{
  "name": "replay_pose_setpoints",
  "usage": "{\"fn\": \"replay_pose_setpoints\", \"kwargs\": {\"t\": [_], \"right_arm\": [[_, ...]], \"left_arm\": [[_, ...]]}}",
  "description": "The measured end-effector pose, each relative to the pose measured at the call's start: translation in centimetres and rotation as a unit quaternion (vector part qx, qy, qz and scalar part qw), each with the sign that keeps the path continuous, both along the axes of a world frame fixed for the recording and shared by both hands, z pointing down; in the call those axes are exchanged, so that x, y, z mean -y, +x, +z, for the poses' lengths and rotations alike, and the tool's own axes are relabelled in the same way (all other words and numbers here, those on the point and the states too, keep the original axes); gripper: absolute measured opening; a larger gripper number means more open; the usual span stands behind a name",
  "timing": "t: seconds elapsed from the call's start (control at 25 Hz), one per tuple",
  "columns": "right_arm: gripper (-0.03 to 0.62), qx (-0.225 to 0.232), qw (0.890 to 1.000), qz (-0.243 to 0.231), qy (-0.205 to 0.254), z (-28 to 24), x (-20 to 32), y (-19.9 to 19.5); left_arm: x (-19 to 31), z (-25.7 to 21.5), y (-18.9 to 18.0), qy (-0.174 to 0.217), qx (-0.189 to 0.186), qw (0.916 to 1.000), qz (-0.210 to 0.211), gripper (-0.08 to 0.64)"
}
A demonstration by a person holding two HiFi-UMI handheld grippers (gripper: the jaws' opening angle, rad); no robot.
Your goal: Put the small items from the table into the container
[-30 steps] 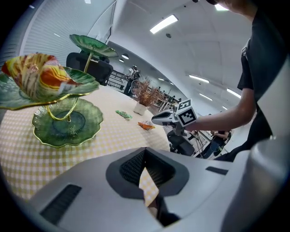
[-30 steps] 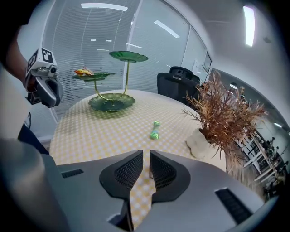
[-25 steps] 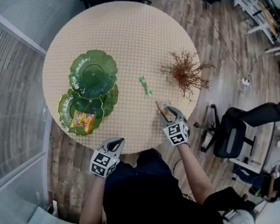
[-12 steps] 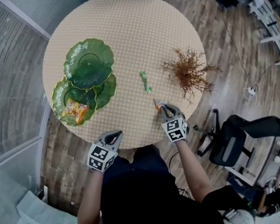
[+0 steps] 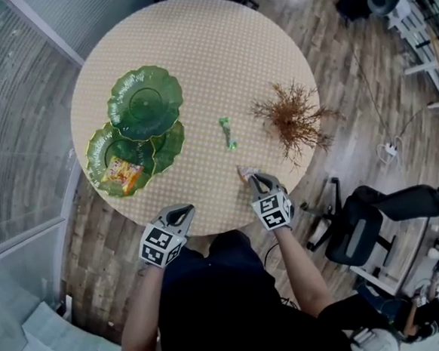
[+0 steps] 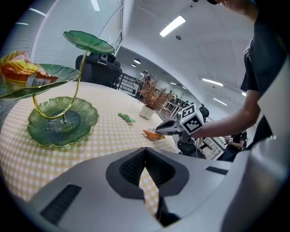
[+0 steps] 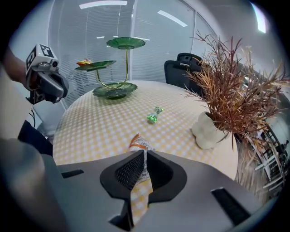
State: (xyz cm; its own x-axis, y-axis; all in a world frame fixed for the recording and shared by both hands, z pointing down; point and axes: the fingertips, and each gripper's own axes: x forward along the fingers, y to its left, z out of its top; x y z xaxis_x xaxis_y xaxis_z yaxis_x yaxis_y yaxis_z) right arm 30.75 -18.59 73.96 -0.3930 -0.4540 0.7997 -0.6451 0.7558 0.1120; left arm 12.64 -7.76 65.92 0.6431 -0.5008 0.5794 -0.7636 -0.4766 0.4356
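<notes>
A small orange and white snack packet [image 5: 245, 172] lies near the table's front edge. My right gripper [image 5: 251, 177] is over it, and its jaws are closing with the packet's edge [image 7: 139, 144] pinched between the pads. A green wrapped candy [image 5: 227, 132] lies loose mid-table [image 7: 153, 115]. The container is a tiered green leaf-dish stand [image 5: 144, 101] at the left, with a yellow-red snack bag [image 5: 125, 173] on one dish. My left gripper [image 5: 178, 212] hovers at the table's near edge, shut and empty [image 6: 145, 168].
A dried brown plant in a white pot [image 5: 294, 116] stands on the right of the round checked table [image 5: 195, 52], close beyond my right gripper [image 7: 209, 129]. An office chair [image 5: 367, 220] stands on the wooden floor at the right. A glass wall runs along the left.
The right gripper's jaws, open around the orange packet a second ago, have closed onto it. Both hands have stayed nearly in place.
</notes>
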Motion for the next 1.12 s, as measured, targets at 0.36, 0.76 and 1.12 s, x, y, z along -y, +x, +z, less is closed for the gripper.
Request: {"fn": "replay_pose_setpoints", "kwargs": {"t": [0.36,0.76,1.12], "right_arm": [[0.044,0.02,0.999,-0.04,0.02,-3.5,-1.2,-5.1],[0.044,0.084,0.988,-0.095,0.083,-12.0,-1.5,-16.4],[0.044,0.162,0.976,-0.109,0.1,-18.3,-1.2,-25.8]], "left_arm": [[0.8,-2.0,-1.9,0.026,-0.01,0.9996,-0.007,0.003],[1.4,-6.7,-6.7,0.084,-0.022,0.996,-0.021,0.003],[1.0,-8.8,-13.1,0.107,-0.028,0.9923,-0.056,0.003]]}}
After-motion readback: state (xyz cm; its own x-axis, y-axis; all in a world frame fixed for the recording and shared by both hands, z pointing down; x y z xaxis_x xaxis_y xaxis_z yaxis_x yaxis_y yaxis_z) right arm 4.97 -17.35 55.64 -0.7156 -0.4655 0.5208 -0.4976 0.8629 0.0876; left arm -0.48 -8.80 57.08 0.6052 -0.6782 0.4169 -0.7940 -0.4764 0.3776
